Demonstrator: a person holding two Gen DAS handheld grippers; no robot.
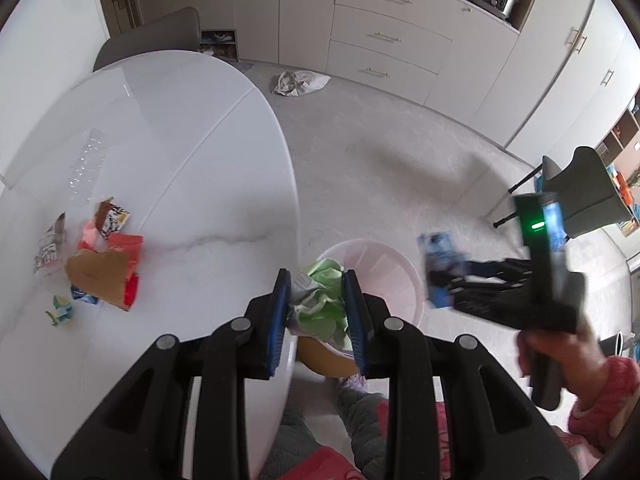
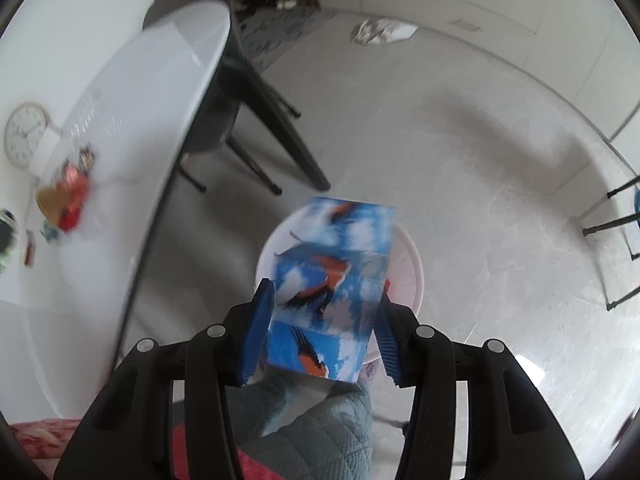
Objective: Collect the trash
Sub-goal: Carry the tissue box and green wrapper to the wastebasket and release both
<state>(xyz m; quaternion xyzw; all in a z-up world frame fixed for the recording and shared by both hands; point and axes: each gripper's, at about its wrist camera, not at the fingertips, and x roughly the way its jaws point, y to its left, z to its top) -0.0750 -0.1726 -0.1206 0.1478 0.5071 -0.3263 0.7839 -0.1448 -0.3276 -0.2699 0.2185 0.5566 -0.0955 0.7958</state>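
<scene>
- Blue pads of the left gripper (image 1: 316,312) press from both sides on a crumpled green-and-white paper wad (image 1: 320,304), held over the table edge (image 1: 288,216) and the pink bin (image 1: 384,276) on the floor.
- Right gripper (image 2: 326,320) has a blue printed carton (image 2: 332,276) between its jaws above the same bin (image 2: 412,276); a small gap shows at the right pad, so the grip looks loosened.
- Remaining scraps sit on the table: a brown cardboard piece (image 1: 100,276), red wrappers (image 1: 124,244) and a small folded paper (image 1: 62,308).
- One crumpled bag (image 1: 298,82) lies on the floor by the drawers.
</scene>
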